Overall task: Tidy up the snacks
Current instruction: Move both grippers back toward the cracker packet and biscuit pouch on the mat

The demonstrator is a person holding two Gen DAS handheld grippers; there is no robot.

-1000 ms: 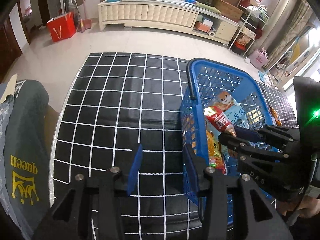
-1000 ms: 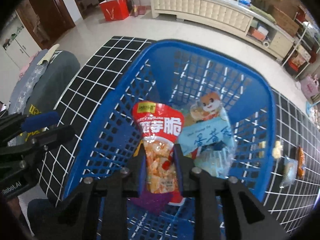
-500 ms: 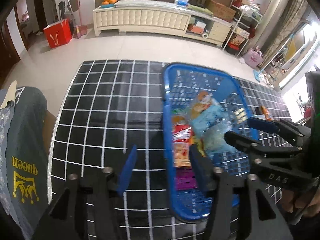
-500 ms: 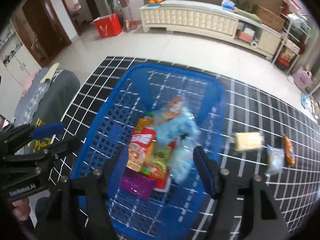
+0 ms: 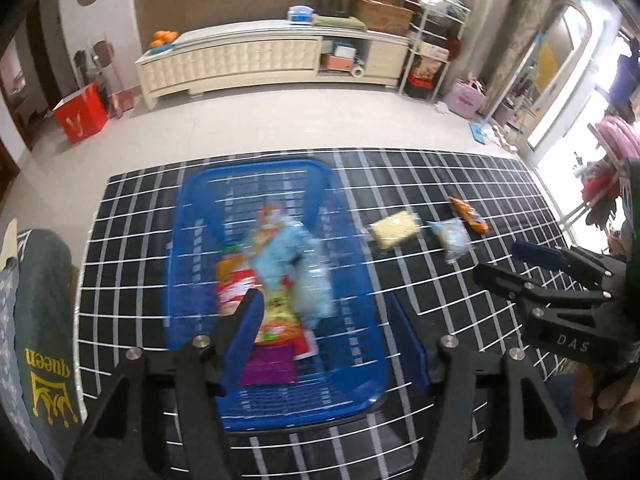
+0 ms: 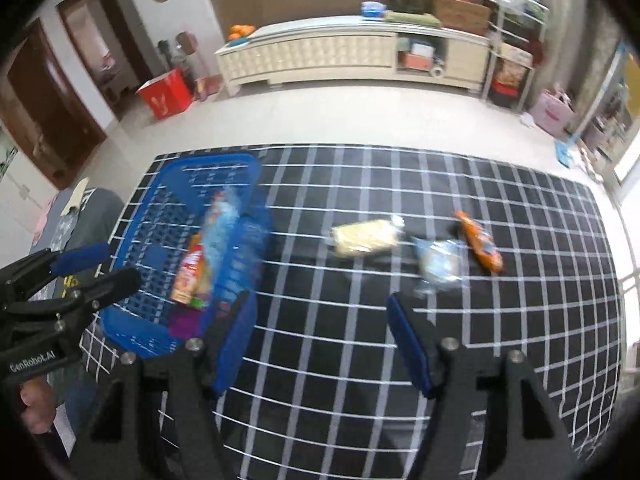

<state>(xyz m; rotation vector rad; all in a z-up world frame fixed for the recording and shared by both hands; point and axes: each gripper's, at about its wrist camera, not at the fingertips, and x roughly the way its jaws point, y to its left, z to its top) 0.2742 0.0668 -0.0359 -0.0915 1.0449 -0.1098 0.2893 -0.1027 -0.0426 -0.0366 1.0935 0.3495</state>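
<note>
The left gripper [image 5: 324, 328] hangs over the near end of the blue basket [image 5: 362, 292], its jaws spread wide and holding nothing. The right gripper [image 6: 320, 332] hovers above the black grid-patterned worktop [image 6: 360, 360] just to the right of the basket [image 6: 132, 332], jaws likewise wide apart and empty.

Inside the basket the snacks lie piled together, blurred in both views: a light blue packet [image 5: 280, 248] on top, a red bag [image 5: 234, 290] beside it on the left, a purple packet [image 5: 266, 366] at the near end, with yellow and clear wrappers between them.

Three snacks lie on the worktop to the right of the basket, in a loose row: a yellow packet [image 6: 364, 237] nearest the basket, a clear pouch [image 6: 438, 262] next to it, and an orange packet [image 6: 478, 247] farthest right, close to the pouch; whether those two touch is unclear.

A grey garment [image 5: 40, 320] with yellow "queen" lettering sits at the left edge of the worktop
</note>
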